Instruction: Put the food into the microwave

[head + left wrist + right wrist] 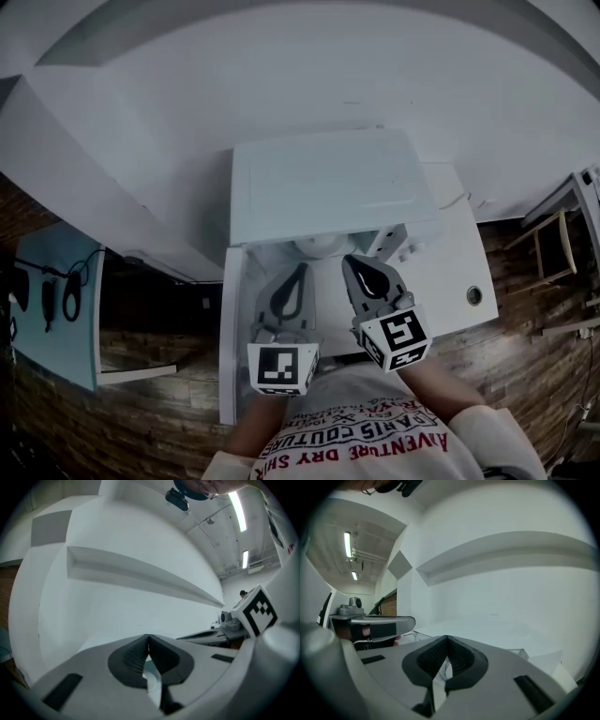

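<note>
Landmark: microwave [333,192], white, at the back of a white table [459,272].

Far left of the microwave we note a blue board [58,300] with dark cables hanging on it.

Left gripper [300,270]: in front of the microwave, left of its middle, pointing toward it. In the left gripper view its jaws [148,639] meet at the tips. Lower down, a thin pale, glassy edge sits between the pads. We read this as a grip on the container's rim.

Container [319,246]: a pale round shape just in front of the microwave, between the two gripper tips. We cannot make out the food inside it from any view.

Right gripper [352,261]: in front of the microwave, right of its middle, also pointing toward it. In the right gripper view the jaws [447,639] are closed to a slit with a clear thin edge between the pads. More clear plastic [519,652] shows beyond the jaws.

Right of the microwave: a round hole [474,295] in the tabletop. Farther right: a wooden chair [548,248] on the plank floor.
</note>
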Motion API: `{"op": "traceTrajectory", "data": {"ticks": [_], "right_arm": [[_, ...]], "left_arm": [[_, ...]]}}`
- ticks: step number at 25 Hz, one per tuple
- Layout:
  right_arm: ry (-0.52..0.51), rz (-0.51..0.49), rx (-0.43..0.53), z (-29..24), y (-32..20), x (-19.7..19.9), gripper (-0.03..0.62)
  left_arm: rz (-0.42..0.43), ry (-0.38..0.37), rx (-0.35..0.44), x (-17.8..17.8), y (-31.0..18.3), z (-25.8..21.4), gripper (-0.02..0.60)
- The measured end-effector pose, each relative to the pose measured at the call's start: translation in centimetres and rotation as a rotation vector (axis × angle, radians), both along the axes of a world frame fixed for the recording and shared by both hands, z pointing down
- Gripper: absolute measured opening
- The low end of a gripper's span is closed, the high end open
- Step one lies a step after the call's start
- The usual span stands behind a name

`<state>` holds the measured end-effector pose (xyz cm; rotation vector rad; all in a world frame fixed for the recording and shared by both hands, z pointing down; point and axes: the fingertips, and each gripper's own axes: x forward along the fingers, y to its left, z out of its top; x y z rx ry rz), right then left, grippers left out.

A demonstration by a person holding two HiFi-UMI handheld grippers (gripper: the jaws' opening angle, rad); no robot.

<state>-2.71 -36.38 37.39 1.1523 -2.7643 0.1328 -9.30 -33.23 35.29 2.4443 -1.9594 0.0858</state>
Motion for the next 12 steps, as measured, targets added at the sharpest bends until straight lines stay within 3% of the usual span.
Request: {"op": "traceTrajectory", "data": {"ticks": [5,12], "right_arm": [[-0.006,0.004,0.102,-2.9,0.9,0.2,0.012],[-0.016,-0.039,0.137,-3.9,2.7,-0.6,0.012]], "left_arm": [[0.004,-0.011,0.063,-0.2,0.8,-2.8,0.006],[0.008,-0.015,0.08,-0.6,1.6,-3.0,0.006]]}}
